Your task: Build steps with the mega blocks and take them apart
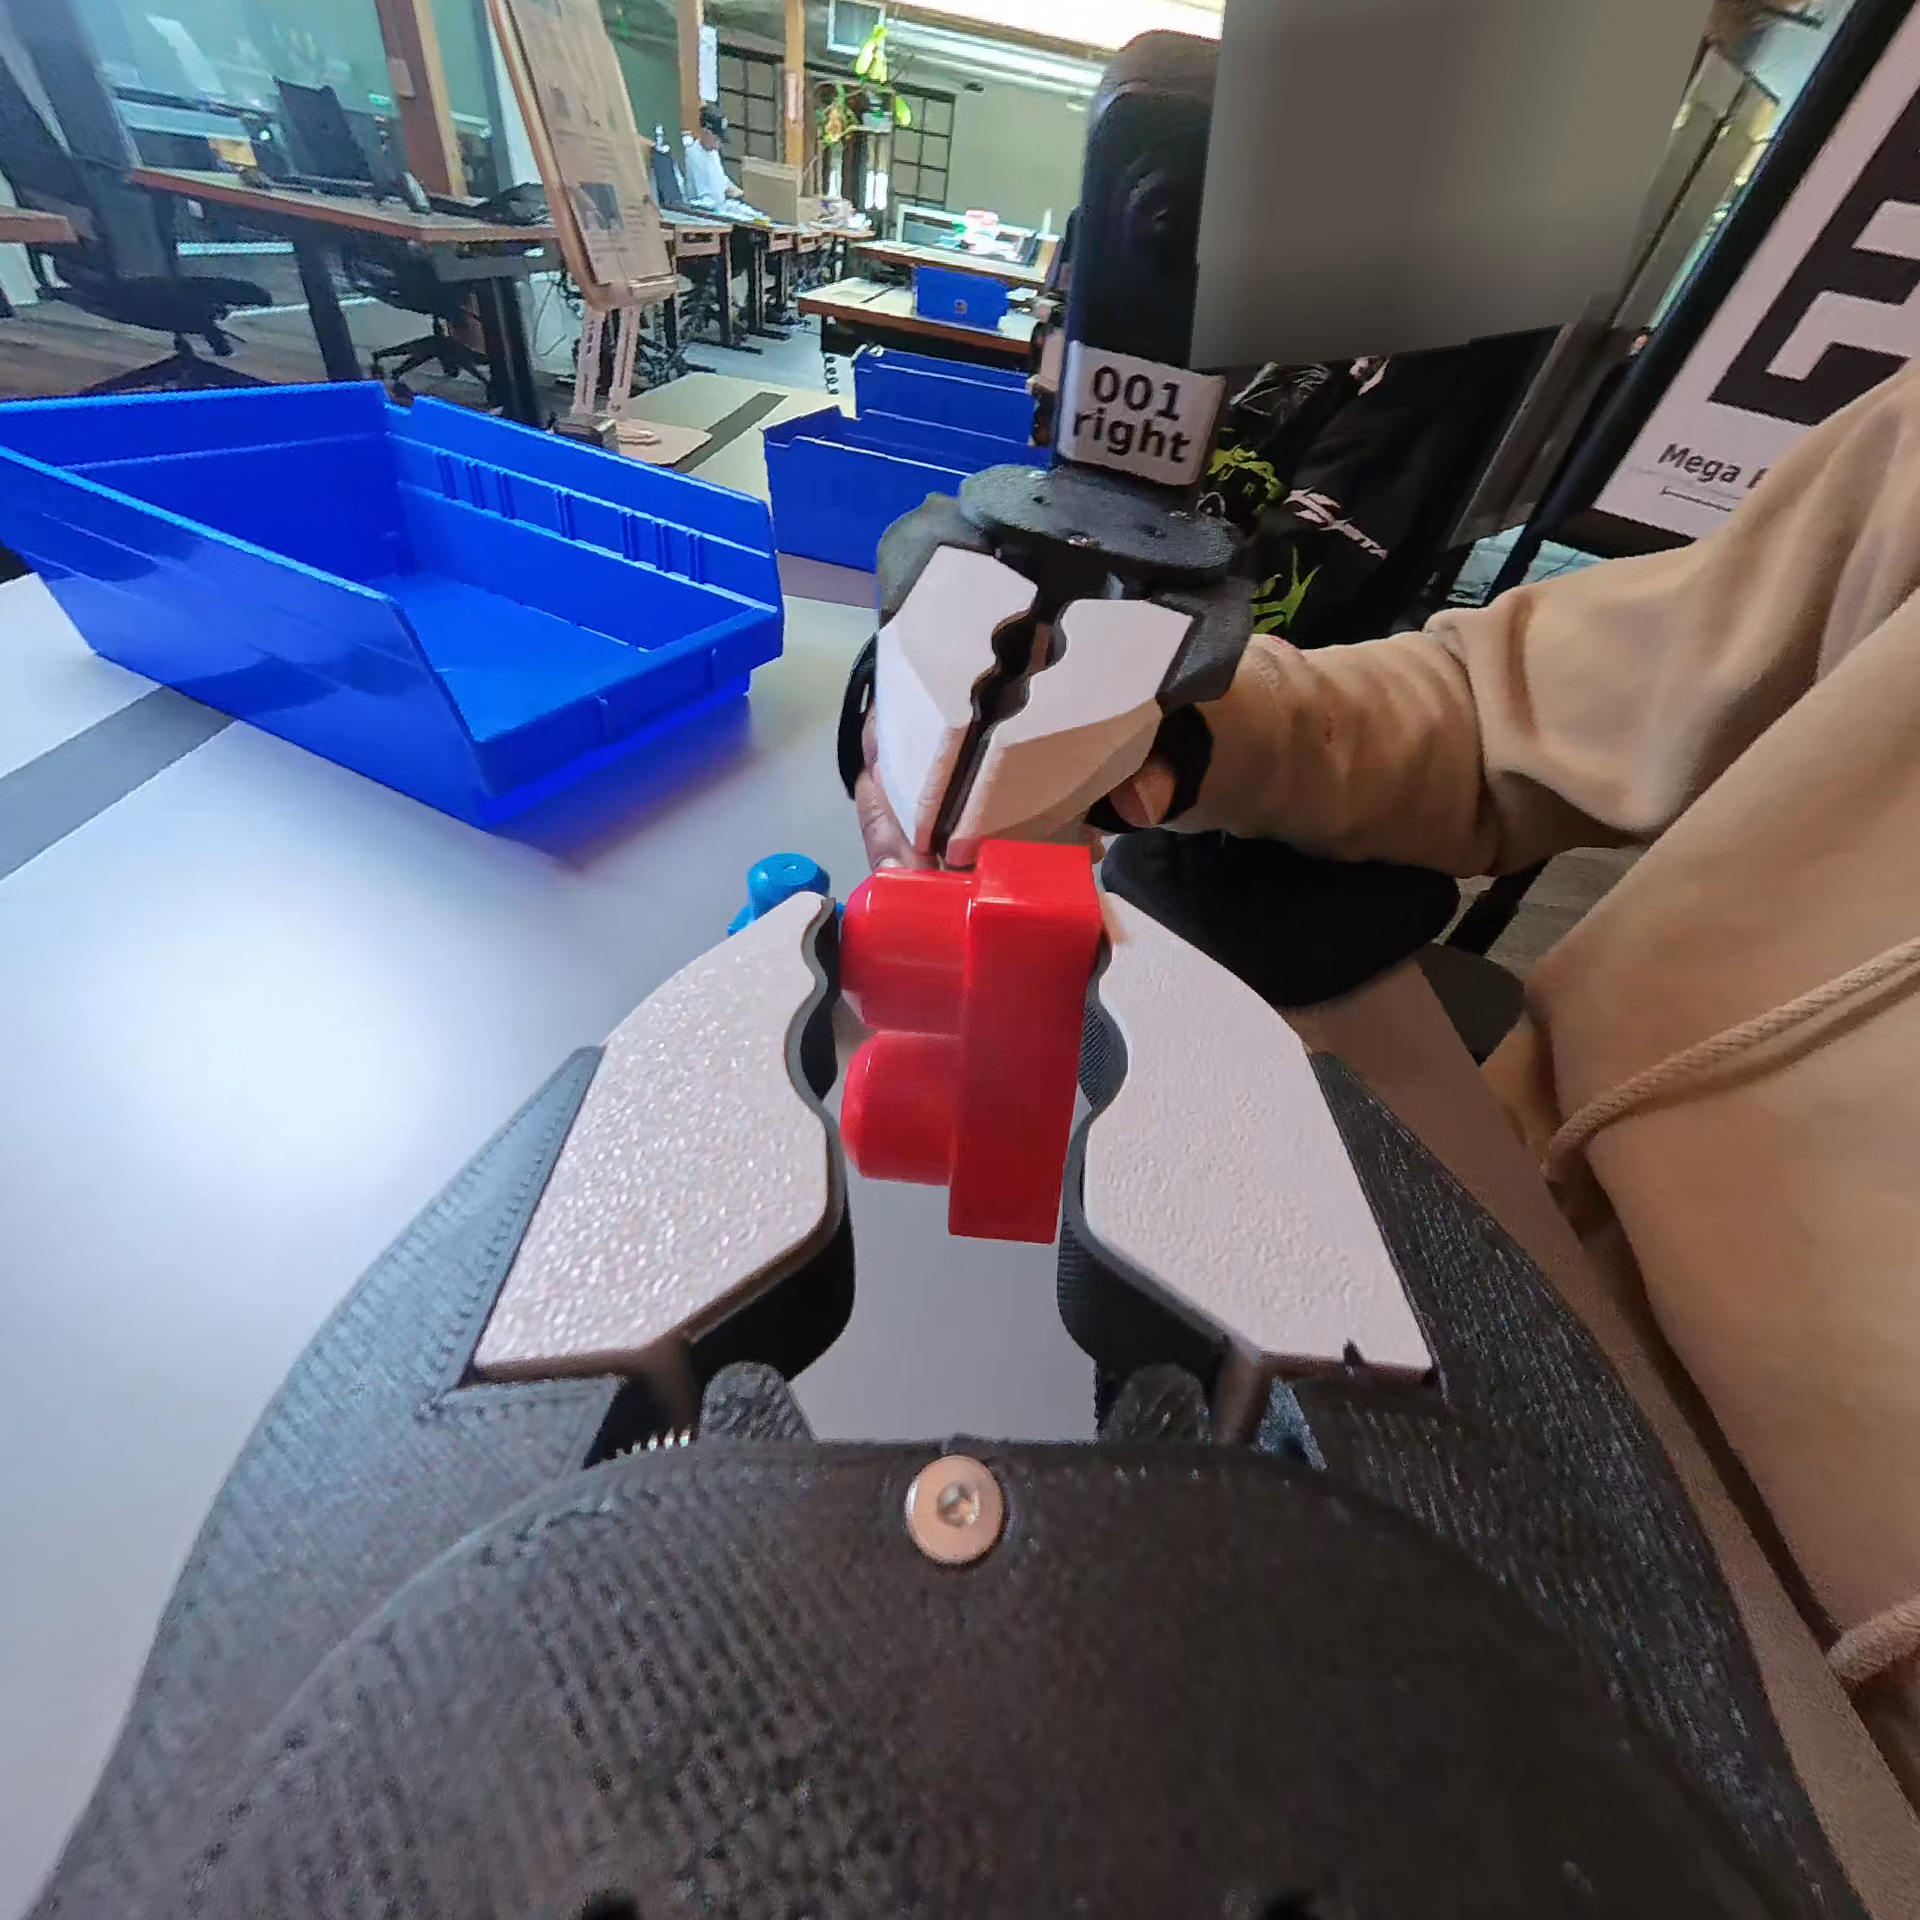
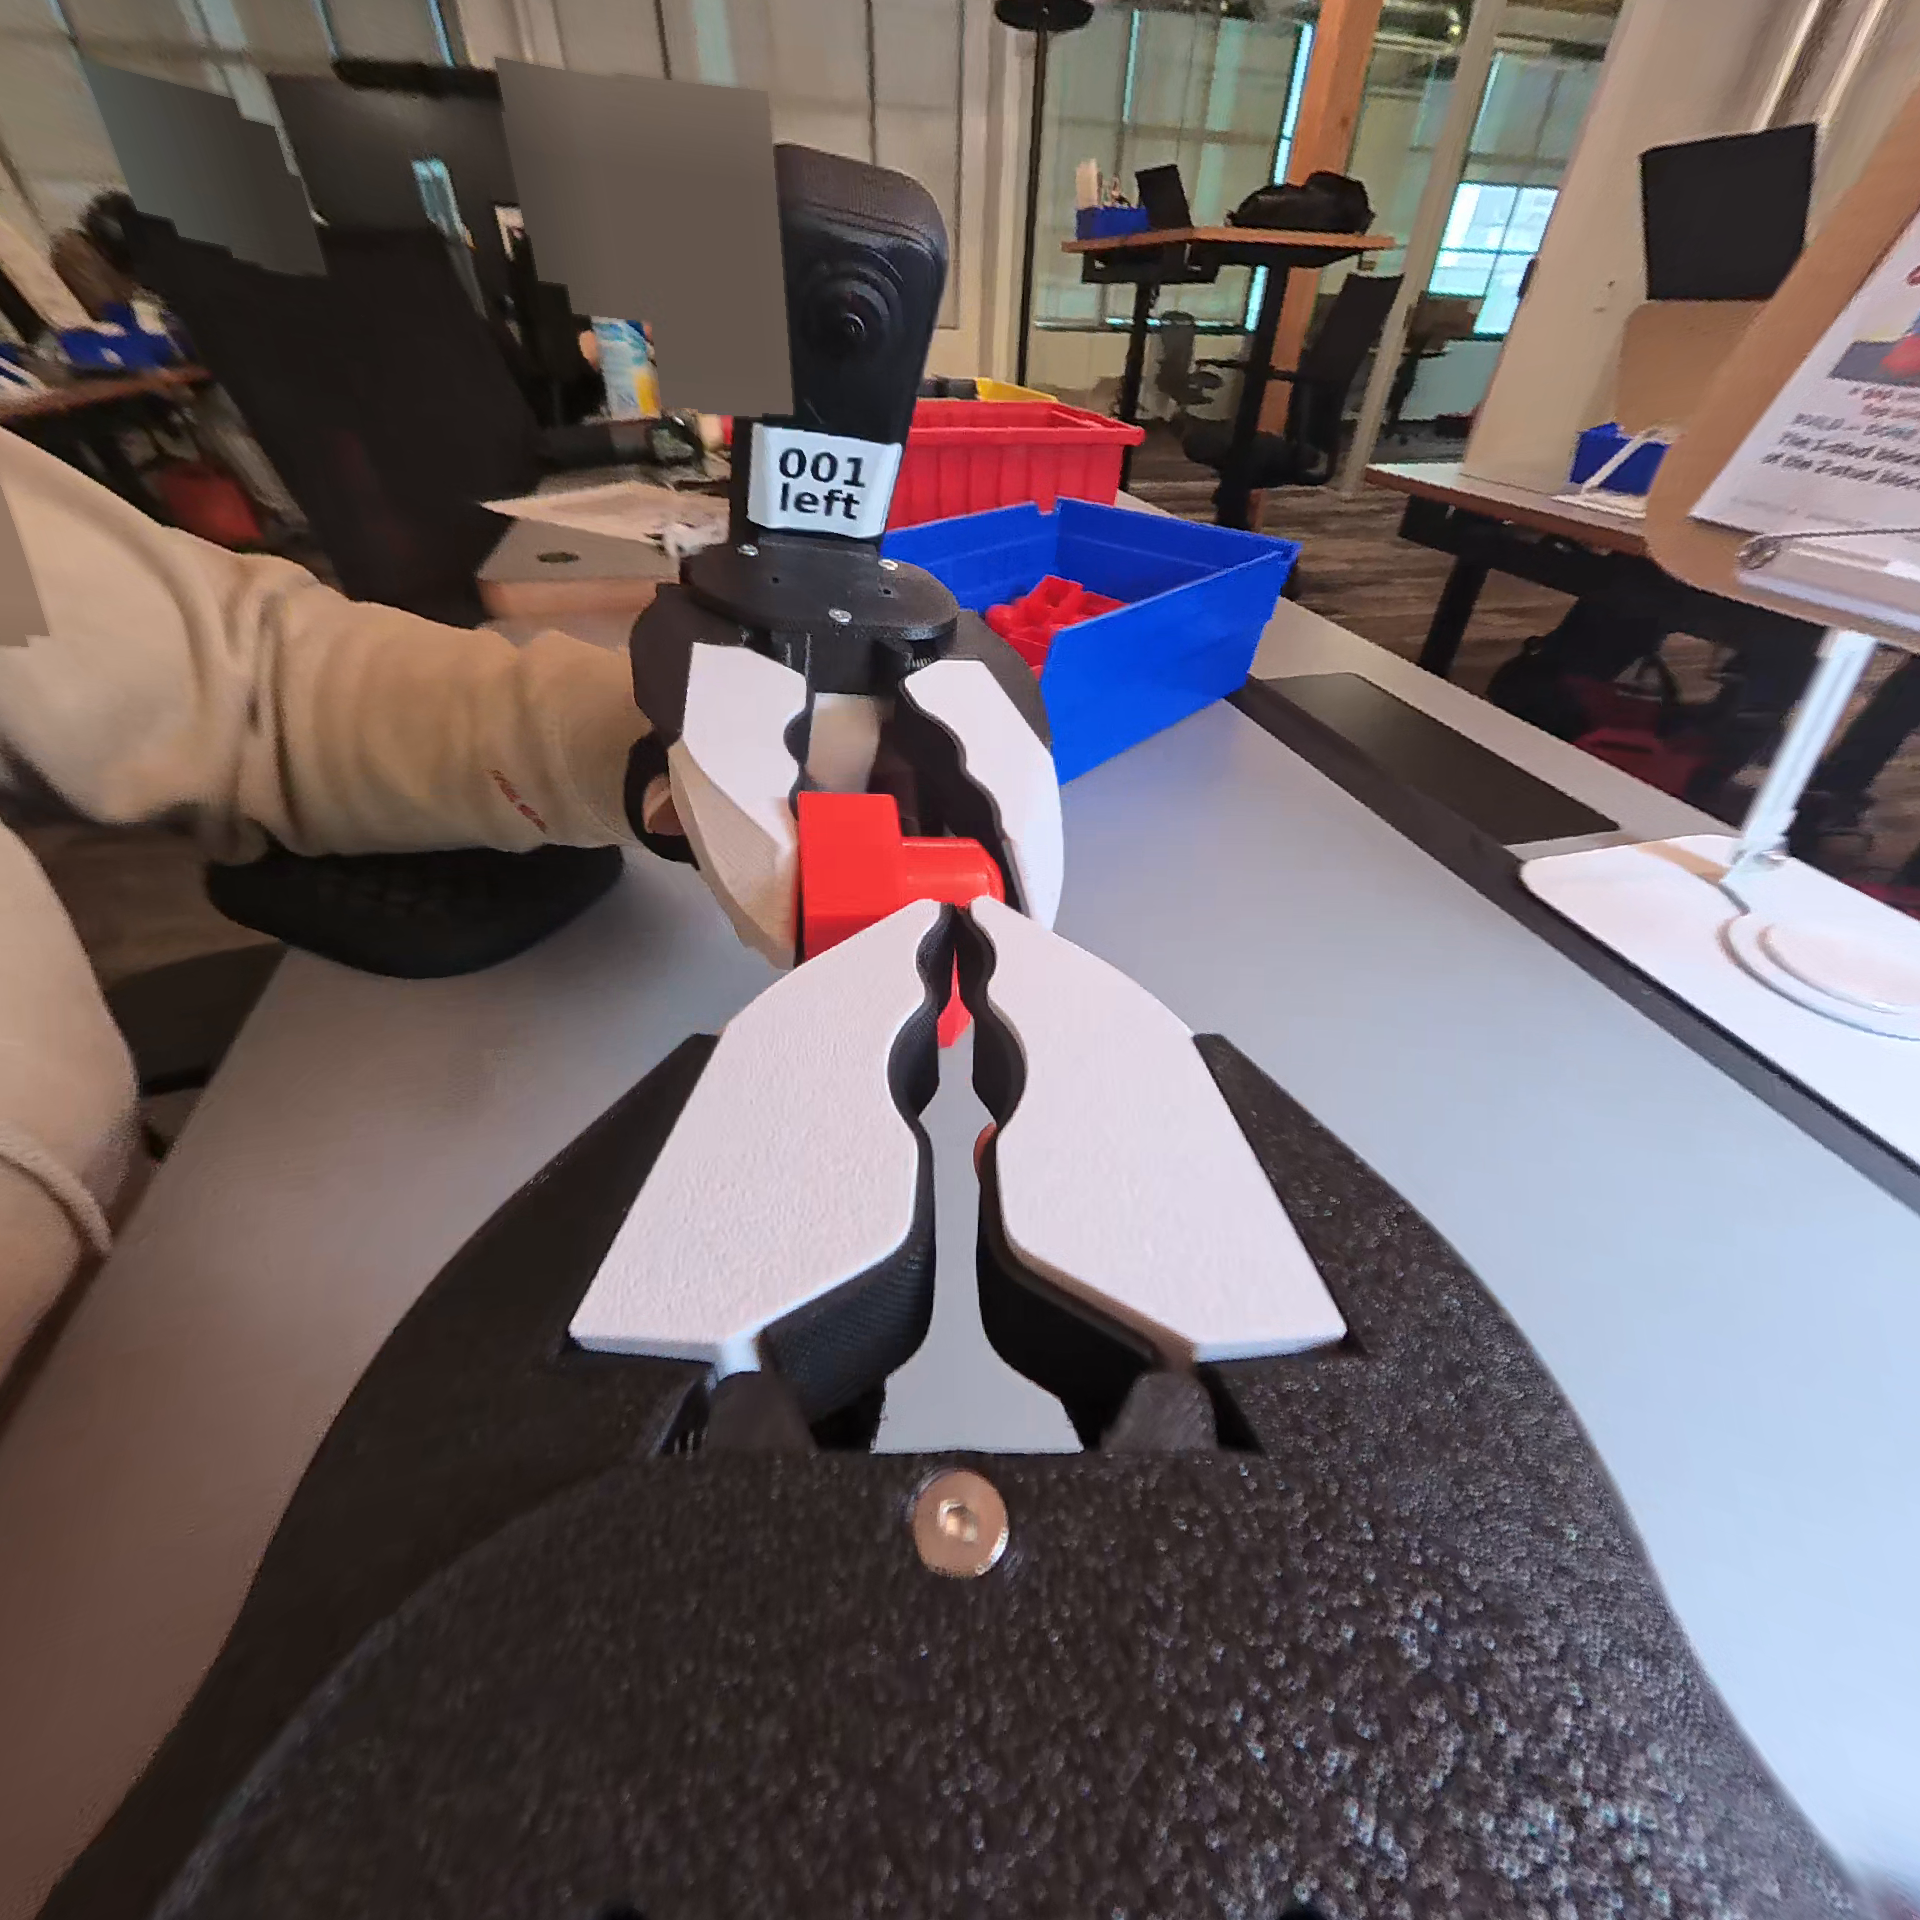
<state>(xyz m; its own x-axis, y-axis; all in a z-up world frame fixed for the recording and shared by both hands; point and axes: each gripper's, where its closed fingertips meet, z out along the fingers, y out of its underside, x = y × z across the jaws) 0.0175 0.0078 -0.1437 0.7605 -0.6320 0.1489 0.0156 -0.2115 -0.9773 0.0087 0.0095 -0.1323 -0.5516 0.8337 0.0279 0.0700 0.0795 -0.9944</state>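
Two grippers meet: left gripper [image 1: 961, 971] clamps red block [image 1: 997, 1039]; right gripper [image 2: 961, 914] clenched, blue bin [image 1: 416, 623] beyond.

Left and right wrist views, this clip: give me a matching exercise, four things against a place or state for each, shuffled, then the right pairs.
Things:
1. red block
2. left tongs
3. right tongs
4. near blue bin

States:
A. nearly shut, tips at the block's edge
B. on the grey table, nothing visible inside
C. held off the table, studs sideways
D. clamped on the block's two sides

Pairs: 1-C, 2-D, 3-A, 4-B
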